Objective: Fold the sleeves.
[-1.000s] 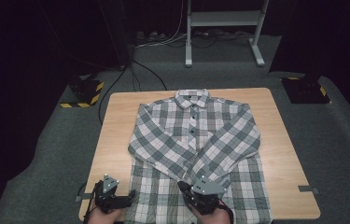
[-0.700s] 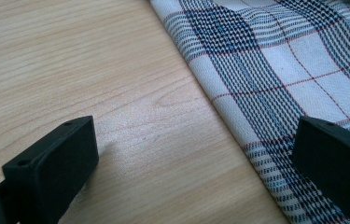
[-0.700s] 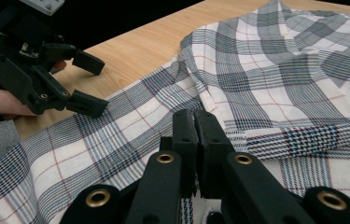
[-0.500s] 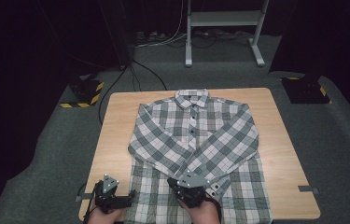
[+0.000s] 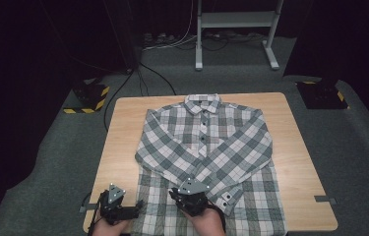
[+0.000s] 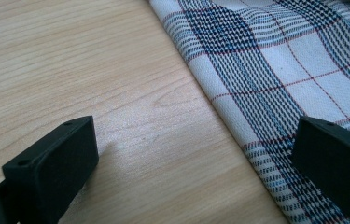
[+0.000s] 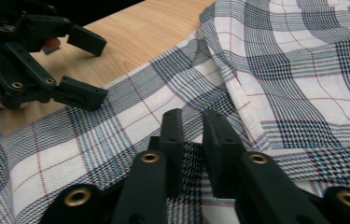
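Wooden table (image 5: 123, 128) — shirt (image 5: 206, 162) lengthwise, collar (image 5: 202, 103) pointing away.

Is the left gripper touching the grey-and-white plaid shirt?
Cannot tell. In the left gripper view the left gripper stands open astride the plaid shirt hem; one jaw overlaps the cloth, contact unclear.

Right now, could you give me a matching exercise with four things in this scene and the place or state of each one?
Things:
1. plaid shirt
2. left gripper
3. right gripper
4. wooden table

Places or states:
A. jaws a narrow gap apart, above the shirt's lower front
B. bears the shirt
C. jaws wide apart, astride the shirt's side edge
D. lies flat, buttoned, sleeves folded across the front

Pairs: 1-D, 2-C, 3-A, 4-B.

Note: the right gripper's jaws have just been opening. Shirt cloth shows in the gap, seemingly not pinched.
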`<state>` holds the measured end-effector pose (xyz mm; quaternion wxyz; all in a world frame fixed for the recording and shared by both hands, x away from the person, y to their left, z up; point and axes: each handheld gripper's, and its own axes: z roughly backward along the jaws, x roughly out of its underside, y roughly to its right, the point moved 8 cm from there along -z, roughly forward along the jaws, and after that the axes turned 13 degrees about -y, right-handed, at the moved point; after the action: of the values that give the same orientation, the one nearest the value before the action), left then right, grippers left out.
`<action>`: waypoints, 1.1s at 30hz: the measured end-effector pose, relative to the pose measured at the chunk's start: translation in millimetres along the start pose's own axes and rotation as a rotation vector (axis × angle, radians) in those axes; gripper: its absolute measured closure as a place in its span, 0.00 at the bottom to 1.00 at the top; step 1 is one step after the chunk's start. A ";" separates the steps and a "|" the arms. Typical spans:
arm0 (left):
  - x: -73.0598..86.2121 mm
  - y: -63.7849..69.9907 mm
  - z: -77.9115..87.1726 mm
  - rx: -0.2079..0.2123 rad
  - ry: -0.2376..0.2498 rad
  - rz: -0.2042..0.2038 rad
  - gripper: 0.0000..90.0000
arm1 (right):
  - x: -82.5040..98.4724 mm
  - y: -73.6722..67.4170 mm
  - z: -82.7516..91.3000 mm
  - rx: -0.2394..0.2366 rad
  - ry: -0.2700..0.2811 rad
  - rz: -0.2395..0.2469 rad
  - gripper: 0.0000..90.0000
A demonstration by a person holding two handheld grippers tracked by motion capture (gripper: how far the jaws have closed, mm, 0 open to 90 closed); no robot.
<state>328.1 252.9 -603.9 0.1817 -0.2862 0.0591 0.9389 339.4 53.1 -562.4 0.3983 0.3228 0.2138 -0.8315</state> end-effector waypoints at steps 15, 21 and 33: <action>0.0 0.5 0.0 0.002 0.000 -0.007 0.01 | -4.9 11.1 27.8 0.014 0.063 -0.019 0.44; 0.0 2.4 -0.1 0.009 -0.002 -0.022 0.01 | 7.7 31.8 35.9 0.051 0.067 -0.071 0.23; -0.1 3.6 -0.1 0.017 -0.004 -0.038 0.00 | 41.1 73.8 59.1 0.127 0.059 -0.155 0.10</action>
<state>326.9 249.5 -603.9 0.2019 -0.2837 0.0610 0.9354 357.3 -48.3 -557.3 0.3051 0.3543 0.1964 -0.8618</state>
